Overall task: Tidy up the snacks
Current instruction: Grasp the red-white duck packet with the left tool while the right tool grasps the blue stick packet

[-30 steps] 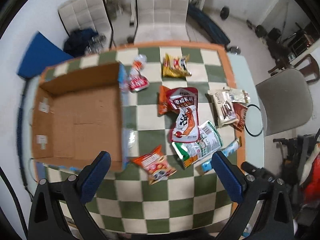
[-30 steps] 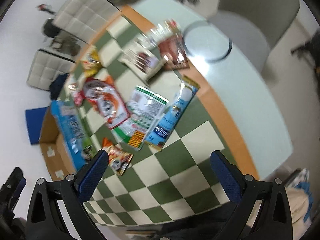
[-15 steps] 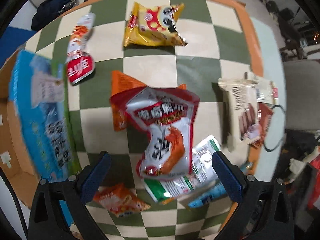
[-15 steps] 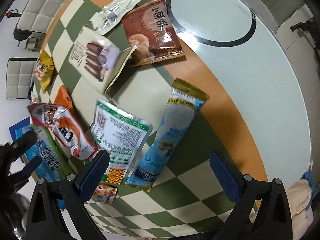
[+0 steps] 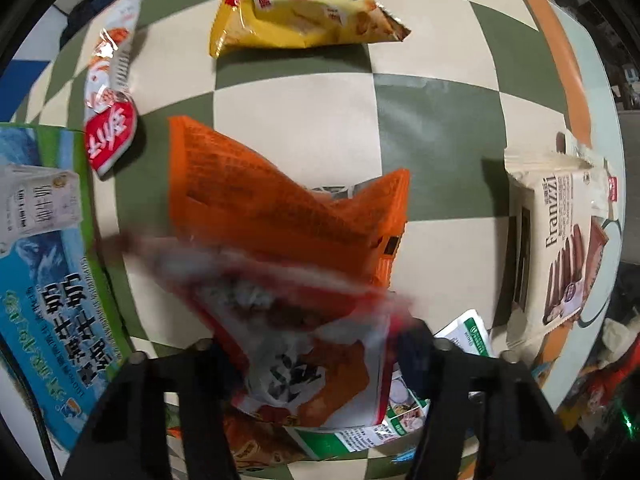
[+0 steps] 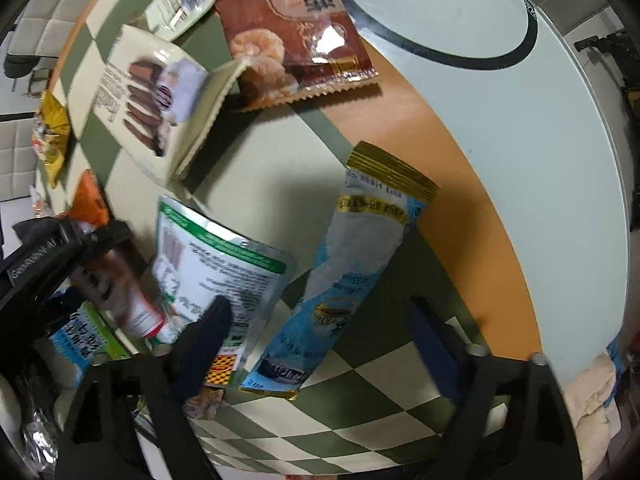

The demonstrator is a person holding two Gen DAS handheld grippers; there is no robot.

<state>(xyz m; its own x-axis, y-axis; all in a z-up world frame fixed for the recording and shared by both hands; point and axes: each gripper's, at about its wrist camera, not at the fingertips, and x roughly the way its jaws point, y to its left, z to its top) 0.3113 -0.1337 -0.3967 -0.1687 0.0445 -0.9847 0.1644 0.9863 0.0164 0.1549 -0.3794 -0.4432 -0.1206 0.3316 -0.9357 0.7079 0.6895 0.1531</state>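
Note:
My left gripper (image 5: 320, 356) points straight down and its jaws are closing on a red-and-white snack bag (image 5: 304, 344). The bag is blurred and bunched, and both fingers touch its sides. It lies across an orange bag (image 5: 256, 200). In the right wrist view the same red bag (image 6: 120, 292) shows at the left edge, inside the other gripper. My right gripper (image 6: 320, 340) straddles a long blue packet (image 6: 352, 272) with its jaws closing. A gap remains beside the right finger. Its left finger overlaps a corner of a green-and-white pouch (image 6: 216, 256).
On the green checked cloth (image 5: 296, 120) lie a yellow bag (image 5: 304, 4), a small red-and-white packet (image 5: 110, 120) and a cream wafer box (image 5: 560, 248). A blue-and-green milk carton box (image 5: 44, 264) stands left. A brown shrimp packet (image 6: 296, 36) lies by the glass tabletop (image 6: 520, 140).
Both grippers have dropped close to the table. The left jaws have narrowed onto the red-and-white bag. The right jaws have narrowed around the blue packet. The cardboard box has left the left view.

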